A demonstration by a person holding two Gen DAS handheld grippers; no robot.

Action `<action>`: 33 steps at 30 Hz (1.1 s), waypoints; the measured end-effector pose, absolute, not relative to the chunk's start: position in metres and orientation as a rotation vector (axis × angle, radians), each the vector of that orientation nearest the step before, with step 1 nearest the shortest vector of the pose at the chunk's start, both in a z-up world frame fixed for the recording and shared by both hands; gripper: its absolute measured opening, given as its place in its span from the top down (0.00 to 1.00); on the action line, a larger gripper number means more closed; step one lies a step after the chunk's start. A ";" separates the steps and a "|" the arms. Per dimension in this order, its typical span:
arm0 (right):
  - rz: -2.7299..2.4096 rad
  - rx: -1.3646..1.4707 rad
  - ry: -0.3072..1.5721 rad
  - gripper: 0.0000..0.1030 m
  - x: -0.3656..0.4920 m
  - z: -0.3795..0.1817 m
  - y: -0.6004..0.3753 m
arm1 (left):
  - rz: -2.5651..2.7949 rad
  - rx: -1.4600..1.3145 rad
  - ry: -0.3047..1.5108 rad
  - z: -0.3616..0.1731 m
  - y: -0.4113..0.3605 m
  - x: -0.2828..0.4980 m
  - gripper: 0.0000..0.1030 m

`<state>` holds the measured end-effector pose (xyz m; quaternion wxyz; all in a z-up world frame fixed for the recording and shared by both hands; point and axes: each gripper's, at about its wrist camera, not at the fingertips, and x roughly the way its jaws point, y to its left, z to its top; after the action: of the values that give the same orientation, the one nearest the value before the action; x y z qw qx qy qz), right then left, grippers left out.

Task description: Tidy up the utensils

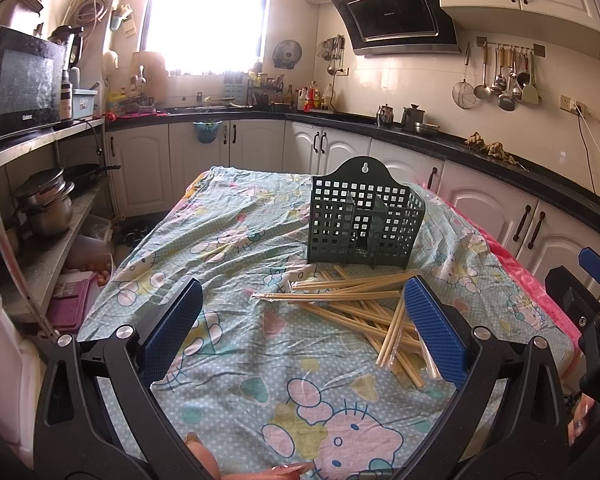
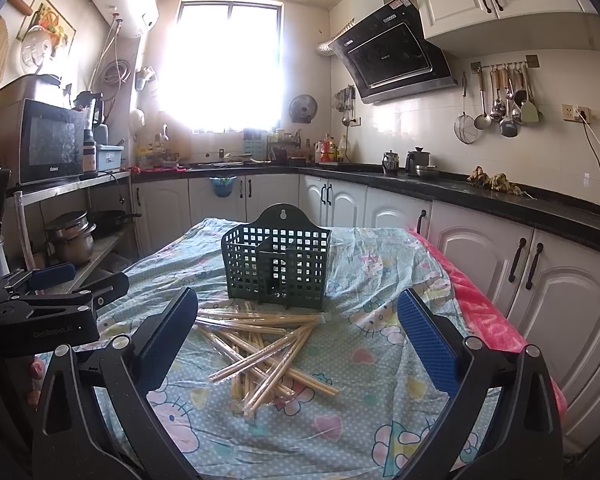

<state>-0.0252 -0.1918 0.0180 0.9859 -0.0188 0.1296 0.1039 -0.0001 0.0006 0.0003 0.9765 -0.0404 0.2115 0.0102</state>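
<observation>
I see the chopsticks (image 2: pixel 260 354) at frame centre between my wide-open, empty right gripper (image 2: pixel 298 338); the left gripper (image 1: pixel 302 328) is likewise spread and empty.

Dark green lattice utensil holder (image 2: pixel 278 266) standing upright, divided into compartments, wrapped wooden chopsticks (image 2: pixel 260 350) lying crisscrossed in a loose pile just before it

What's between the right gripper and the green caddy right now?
In the right wrist view, the pile of wrapped chopsticks lies on the tablecloth between the open right gripper and the green utensil caddy. Nothing else sits there.
</observation>
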 end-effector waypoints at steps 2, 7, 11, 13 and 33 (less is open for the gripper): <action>0.210 -0.037 0.259 0.06 -0.025 0.019 -0.192 | 0.020 -0.081 0.426 0.000 0.000 0.000 0.10; 0.211 -0.038 0.264 0.06 -0.025 0.020 -0.190 | 0.020 -0.082 0.426 0.000 0.001 0.000 0.10; 0.212 -0.041 0.262 0.06 -0.025 0.020 -0.189 | 0.022 -0.082 0.426 0.000 0.001 0.000 0.10; 0.214 -0.042 0.262 0.06 -0.025 0.020 -0.188 | 0.022 -0.087 0.427 0.000 0.001 0.000 0.10; 0.426 -0.087 0.323 0.06 -0.003 0.024 -0.160 | 0.058 -0.212 0.482 0.001 0.050 0.019 0.10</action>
<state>-0.0033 -0.1601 0.0239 0.9636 -0.0428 0.1595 0.2103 0.0190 0.0497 0.0011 0.9651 -0.1050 0.2381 0.0289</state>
